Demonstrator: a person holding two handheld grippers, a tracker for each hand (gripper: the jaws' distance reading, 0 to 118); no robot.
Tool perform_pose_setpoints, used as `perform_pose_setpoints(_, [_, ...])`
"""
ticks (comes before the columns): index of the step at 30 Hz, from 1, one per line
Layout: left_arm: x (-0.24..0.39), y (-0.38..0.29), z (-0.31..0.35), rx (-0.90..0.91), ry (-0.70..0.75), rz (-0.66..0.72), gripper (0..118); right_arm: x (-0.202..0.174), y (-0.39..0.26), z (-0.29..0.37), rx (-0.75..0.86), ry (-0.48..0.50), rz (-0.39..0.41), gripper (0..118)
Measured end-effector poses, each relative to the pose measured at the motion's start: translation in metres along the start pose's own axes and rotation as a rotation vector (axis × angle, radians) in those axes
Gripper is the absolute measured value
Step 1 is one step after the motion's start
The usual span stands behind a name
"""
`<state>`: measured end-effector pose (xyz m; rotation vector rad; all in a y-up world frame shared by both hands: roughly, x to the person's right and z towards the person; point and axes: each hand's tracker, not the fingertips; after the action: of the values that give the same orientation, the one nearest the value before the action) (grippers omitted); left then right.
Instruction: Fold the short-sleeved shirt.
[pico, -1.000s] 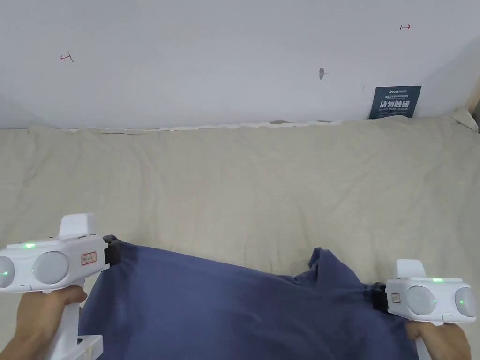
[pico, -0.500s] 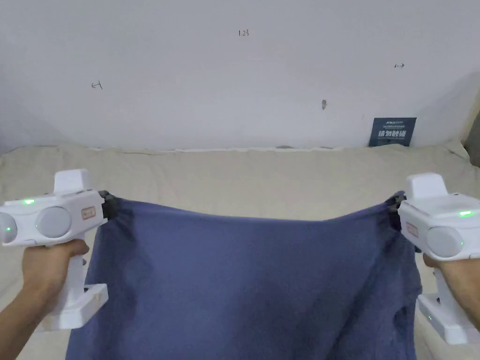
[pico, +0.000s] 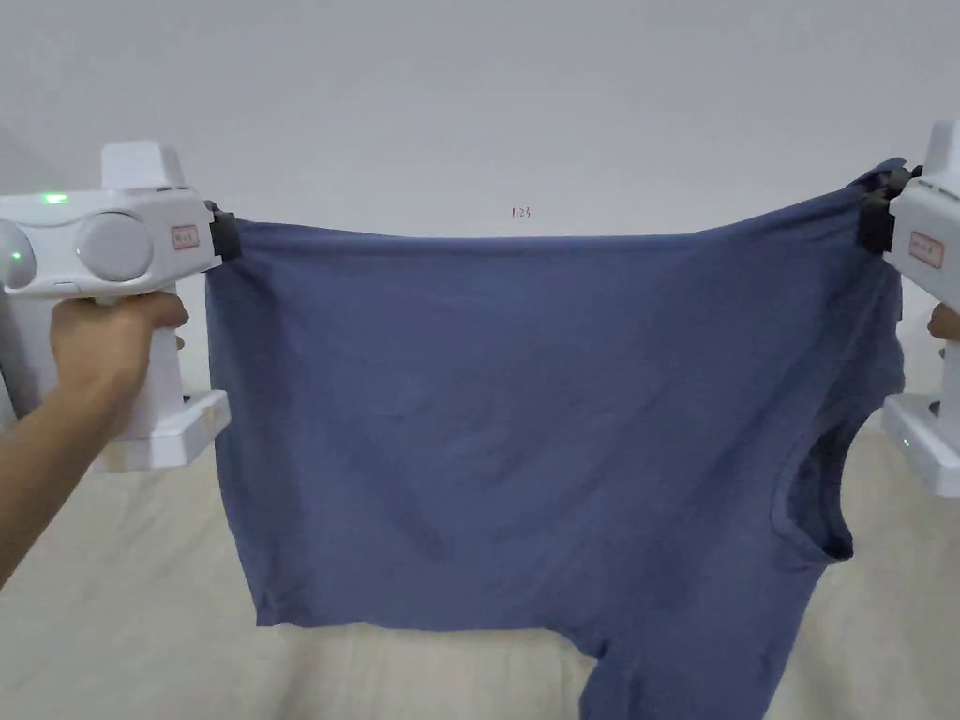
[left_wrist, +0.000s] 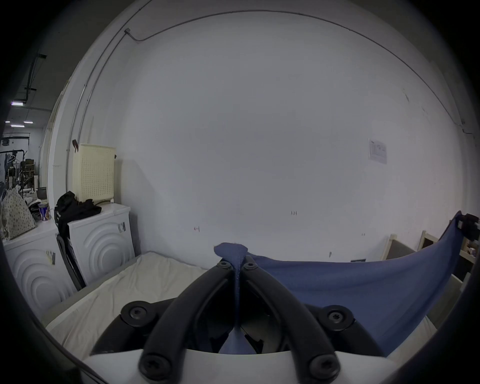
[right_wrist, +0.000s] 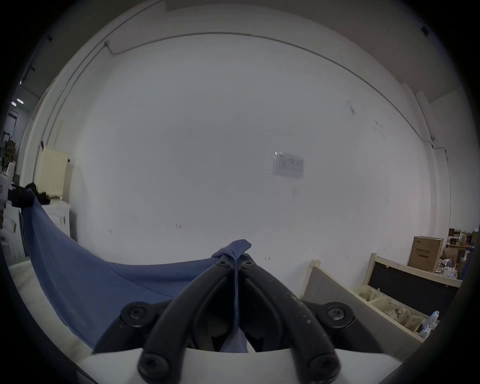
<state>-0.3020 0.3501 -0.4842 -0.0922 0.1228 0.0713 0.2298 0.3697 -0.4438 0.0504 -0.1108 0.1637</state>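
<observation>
**Blue shirt held up by two corners, spread before the wall**

The left gripper (left_wrist: 237, 265) has its jaws pressed together on a pinch of the blue shirt (pico: 525, 422), a small tuft of cloth poking out past the tips; the right gripper (right_wrist: 235, 261) is clamped the same way on the opposite top corner; in the head view the left gripper (pico: 223, 234) sits at the shirt's upper left corner and the right gripper (pico: 877, 220) at its upper right, each held by a hand (pico: 108, 328); the shirt hangs between them, its top edge sagging slightly, clear of the beige sheet (pico: 122, 600) below; a sleeve opening shows on the shirt's lower right side; behind the shirt stands the white wall (pico: 487, 103). To the right of the shirt, in the right gripper view, a wooden-framed bin (right_wrist: 389, 296) holds white perforated baskets (right_wrist: 381, 302), their contents too small to tell; a cardboard box (right_wrist: 426, 252) stands beyond it.
</observation>
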Motion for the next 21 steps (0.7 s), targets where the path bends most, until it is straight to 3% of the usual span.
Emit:
perform_pose_setpoints(9, [0.005, -0.025, -0.041, 0.008, -0.012, 0.03, 2, 0.001, -0.025, -0.028, -0.007, 0.0, -0.018, 4])
perform_pose_setpoints(16, [0.005, -0.134, -0.078, -0.148, -0.007, 0.035, 2, -0.007, -0.123, -0.051, -0.173, 0.046, -0.073, 4])
perform_pose_setpoints(21, [-0.003, -0.223, -0.07, -0.273, -0.015, 0.028, 2, -0.018, -0.204, -0.042, -0.308, 0.074, -0.09, 4])
